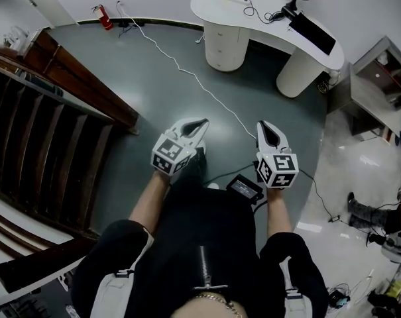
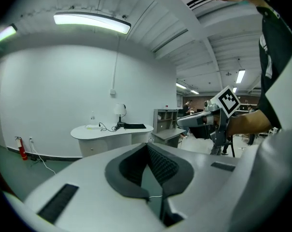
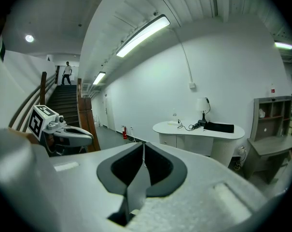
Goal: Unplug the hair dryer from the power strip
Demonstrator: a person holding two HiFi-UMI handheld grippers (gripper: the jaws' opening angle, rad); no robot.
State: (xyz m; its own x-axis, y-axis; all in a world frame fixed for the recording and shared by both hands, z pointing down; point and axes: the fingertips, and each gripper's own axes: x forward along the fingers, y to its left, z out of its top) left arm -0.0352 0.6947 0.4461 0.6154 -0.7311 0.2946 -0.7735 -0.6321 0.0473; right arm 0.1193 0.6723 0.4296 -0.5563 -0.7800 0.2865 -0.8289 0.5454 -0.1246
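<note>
Head view: the left claw (image 1: 200, 123) and right claw (image 1: 262, 126) are both pinched shut and empty. They point at the white tabletop (image 1: 266, 26) well ahead, with the right slightly nearer its cabled end.

Left gripper view: jaws together, tabletop straight beyond.

Right gripper view: likewise. A dark cord (image 3: 186, 127) lies up there, so the hair dryer and power strip are probably there too, but they are too small to pick out.

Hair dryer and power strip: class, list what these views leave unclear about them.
- Hair dryer: not recognisable; items on the white desk are too small, every view.
- Power strip: likewise too small.
- White floor cable: head view, near end hidden behind the right gripper.
</note>
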